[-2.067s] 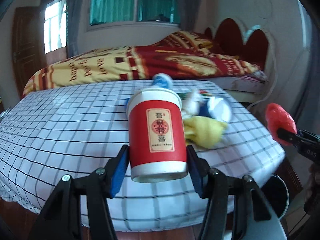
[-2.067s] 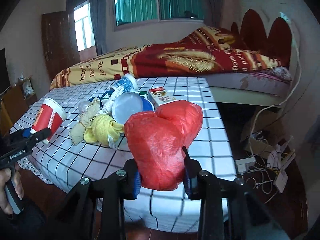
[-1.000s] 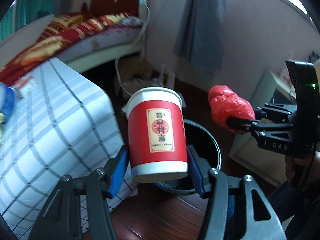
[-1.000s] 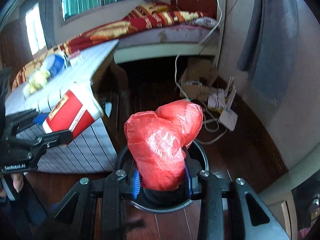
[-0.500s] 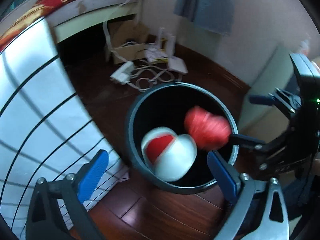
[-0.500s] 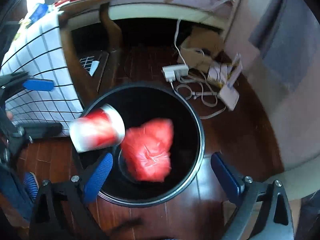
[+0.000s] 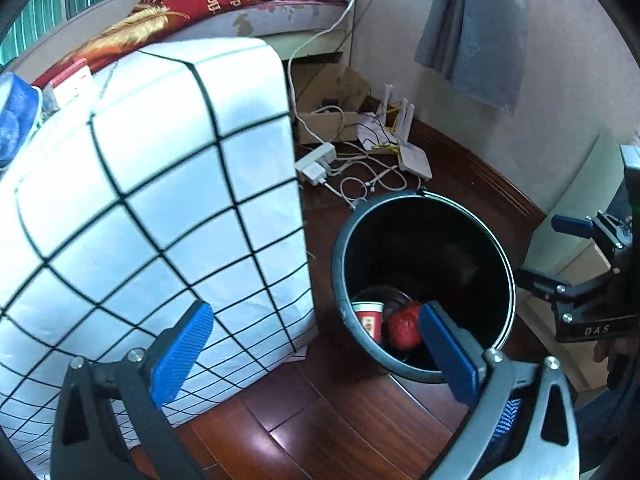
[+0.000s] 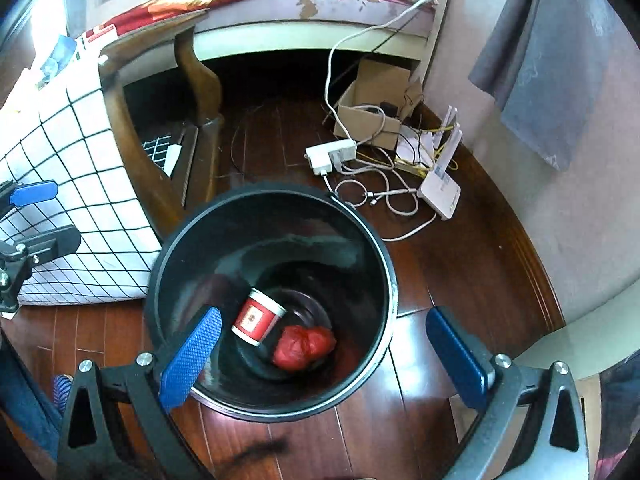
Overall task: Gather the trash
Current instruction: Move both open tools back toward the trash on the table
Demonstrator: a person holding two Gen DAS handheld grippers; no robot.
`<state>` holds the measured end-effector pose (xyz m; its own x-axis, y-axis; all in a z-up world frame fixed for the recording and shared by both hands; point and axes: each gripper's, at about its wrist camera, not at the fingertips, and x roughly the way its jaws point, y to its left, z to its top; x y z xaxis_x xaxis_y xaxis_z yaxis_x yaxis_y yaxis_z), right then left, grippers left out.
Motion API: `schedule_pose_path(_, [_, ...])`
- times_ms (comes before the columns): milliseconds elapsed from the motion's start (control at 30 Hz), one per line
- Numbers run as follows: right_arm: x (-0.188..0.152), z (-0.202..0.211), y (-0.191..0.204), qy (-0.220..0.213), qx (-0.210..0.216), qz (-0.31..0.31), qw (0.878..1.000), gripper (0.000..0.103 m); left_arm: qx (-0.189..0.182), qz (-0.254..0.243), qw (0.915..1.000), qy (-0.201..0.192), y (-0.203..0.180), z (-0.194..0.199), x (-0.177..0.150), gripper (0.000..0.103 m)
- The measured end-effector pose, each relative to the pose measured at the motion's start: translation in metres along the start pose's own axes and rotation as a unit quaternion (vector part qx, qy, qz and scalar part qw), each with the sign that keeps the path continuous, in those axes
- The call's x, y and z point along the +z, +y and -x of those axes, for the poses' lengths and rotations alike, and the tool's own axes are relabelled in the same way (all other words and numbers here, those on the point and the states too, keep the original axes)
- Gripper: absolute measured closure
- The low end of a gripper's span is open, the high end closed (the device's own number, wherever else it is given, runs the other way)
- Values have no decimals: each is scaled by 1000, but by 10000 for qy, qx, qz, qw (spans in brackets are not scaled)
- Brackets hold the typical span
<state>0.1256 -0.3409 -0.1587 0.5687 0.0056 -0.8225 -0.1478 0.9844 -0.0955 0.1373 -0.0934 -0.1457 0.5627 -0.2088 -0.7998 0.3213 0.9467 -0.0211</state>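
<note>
A: Big picture first. Table w/ the white black-grid cloth [image 7: 160,200] on the left, dark red wood floor [image 8: 460,248] all round, and the round black plastic bin [image 8: 372,248] right beside the table's corner.

B: And in the bin?

A: Both bits of trash at the bottom: red paper cup w/ white rim [image 8: 258,318] lying on its side, crumpled red plastic bag [image 8: 304,346] just beside it, touching or close to it.

B: Grippers?

A: Left gripper [image 7: 316,344] has just been opening; jaws now spread as wide as they go, nothing between the blue pads. Right gripper [image 8: 324,354], same story: just opened, fully wide, empty, looking straight down into the bin.

B: So done?

A: Nope, I'd say. More stuff up on the table's far end, blue item [image 7: 16,120] and a red-and-white box [image 7: 72,80], prob. next.

B: Risks?

A: Bin's hard against the hanging cloth. Swing back w/ jaws this wide and a finger could snag the cloth, drag things off. Also the white power strip and tangle of cables [image 8: 360,176] just behind the bin; a foot catching those could tip it.
</note>
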Motion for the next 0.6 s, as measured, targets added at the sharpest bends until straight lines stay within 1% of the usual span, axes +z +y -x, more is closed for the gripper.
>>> schedule_pose_path(100, [8, 13, 9, -112, -1, -30, 9999, 0, 99, 19, 9999, -89, 2, 13, 2, 0])
schedule_pose_path(367, [30, 48, 39, -544, 196, -15, 9983, 0, 362, 161, 9987, -321, 16, 44, 6, 0])
schedule_pose_path(600, [38, 69, 59, -769, 332, 2, 9965, 0, 555, 351, 9964, -538, 29, 67, 7, 0])
